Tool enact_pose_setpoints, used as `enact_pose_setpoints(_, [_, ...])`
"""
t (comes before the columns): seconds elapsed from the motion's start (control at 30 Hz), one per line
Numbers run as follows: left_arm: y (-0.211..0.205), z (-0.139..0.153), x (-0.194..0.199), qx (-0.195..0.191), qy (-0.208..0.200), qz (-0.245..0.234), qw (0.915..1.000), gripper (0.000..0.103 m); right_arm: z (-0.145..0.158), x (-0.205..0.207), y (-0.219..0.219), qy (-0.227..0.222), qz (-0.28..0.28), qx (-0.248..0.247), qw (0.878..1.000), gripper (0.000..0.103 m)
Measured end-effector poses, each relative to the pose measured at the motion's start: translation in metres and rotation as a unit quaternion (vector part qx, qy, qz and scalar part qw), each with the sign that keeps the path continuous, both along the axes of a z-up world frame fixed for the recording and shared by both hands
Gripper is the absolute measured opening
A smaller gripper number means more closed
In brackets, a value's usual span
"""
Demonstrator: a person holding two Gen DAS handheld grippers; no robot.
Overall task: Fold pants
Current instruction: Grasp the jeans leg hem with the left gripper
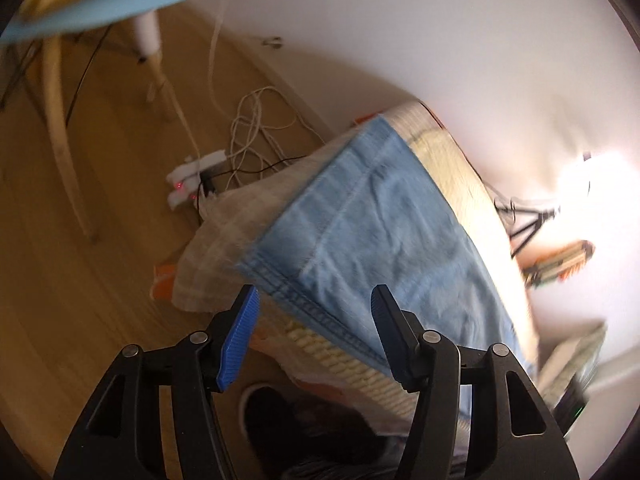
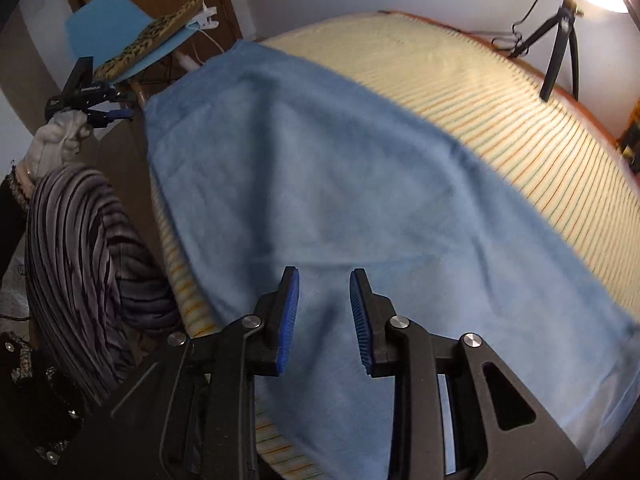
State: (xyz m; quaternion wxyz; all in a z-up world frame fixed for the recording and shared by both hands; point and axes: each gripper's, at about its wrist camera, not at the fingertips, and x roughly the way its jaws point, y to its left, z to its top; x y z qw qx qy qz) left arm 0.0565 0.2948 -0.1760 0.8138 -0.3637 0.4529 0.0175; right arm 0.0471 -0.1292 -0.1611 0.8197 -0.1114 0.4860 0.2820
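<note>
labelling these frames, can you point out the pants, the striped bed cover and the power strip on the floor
pants (image 2: 320, 200): right wrist view, middle of the blue cloth
striped bed cover (image 2: 500, 100): right wrist view, bare part beyond the pants
power strip (image 1: 188, 180): left wrist view, its white body

The striped bed (image 2: 500, 120) beyond the blue pants (image 2: 320, 180) lies bare, with open room above. At its left edge a chair (image 2: 120, 36) and heaped clothes (image 2: 84, 240) crowd in; cables (image 1: 256, 128) litter the floor (image 1: 80, 260).
</note>
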Motion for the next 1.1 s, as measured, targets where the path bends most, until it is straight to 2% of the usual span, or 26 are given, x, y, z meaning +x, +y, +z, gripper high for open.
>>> enact_pose_setpoints(0.07, [0.005, -0.011, -0.001, -0.017, 0.004, 0.019, 0.9997, 0.057, -0.011, -0.004, 0.004, 0.012, -0.003, 0.003, 1.0, 0.028])
enact_pose_setpoints(0.13, [0.01, -0.02, -0.001, -0.049, -0.003, 0.036, 0.9981, 0.057, -0.013, -0.006, 0.005, 0.003, -0.006, 0.002, 1.0, 0.028])
enact_pose_setpoints(0.23, [0.012, -0.028, 0.004, -0.083, -0.018, 0.06, 0.9946, 0.059, -0.011, -0.004, 0.004, 0.013, -0.012, 0.015, 1.0, 0.028])
enact_pose_setpoints(0.37, [0.008, -0.029, 0.005, -0.093, -0.031, 0.092, 0.991, 0.06, -0.011, -0.007, 0.008, 0.004, -0.009, -0.004, 1.0, 0.028])
enact_pose_setpoints(0.5, [-0.001, -0.013, -0.003, -0.063, -0.066, 0.105, 0.9903, 0.057, -0.013, -0.006, 0.01, 0.003, -0.013, -0.001, 1.0, 0.028])
enact_pose_setpoints(0.6, [-0.005, -0.005, -0.002, -0.037, -0.069, 0.096, 0.9923, 0.057, -0.014, -0.002, 0.007, 0.01, -0.022, 0.014, 1.0, 0.028])
enact_pose_setpoints(0.73, [-0.001, -0.019, -0.004, -0.054, -0.046, 0.108, 0.9916, 0.058, -0.014, 0.0, 0.006, 0.004, -0.018, 0.009, 1.0, 0.028])
enact_pose_setpoints(0.8, [-0.003, -0.024, -0.005, -0.054, -0.047, 0.112, 0.9911, 0.058, -0.014, 0.0, 0.007, 0.003, -0.017, 0.007, 1.0, 0.028])
enact_pose_setpoints(0.9, [-0.013, -0.014, -0.002, -0.023, -0.069, 0.101, 0.9923, 0.057, -0.013, 0.002, 0.007, 0.007, -0.015, 0.009, 1.0, 0.028])
enact_pose_setpoints(0.97, [-0.023, -0.003, 0.005, 0.015, -0.077, 0.082, 0.9935, 0.057, -0.013, 0.003, 0.008, 0.007, -0.014, 0.008, 1.0, 0.028])
enact_pose_setpoints(1.03, [-0.032, 0.002, 0.014, 0.054, -0.066, 0.069, 0.9939, 0.053, -0.013, 0.003, 0.009, 0.006, -0.011, 0.004, 1.0, 0.028])
enact_pose_setpoints(1.1, [-0.035, 0.002, 0.023, 0.073, -0.05, 0.065, 0.9939, 0.047, -0.014, 0.004, 0.011, 0.005, -0.012, 0.005, 1.0, 0.028])
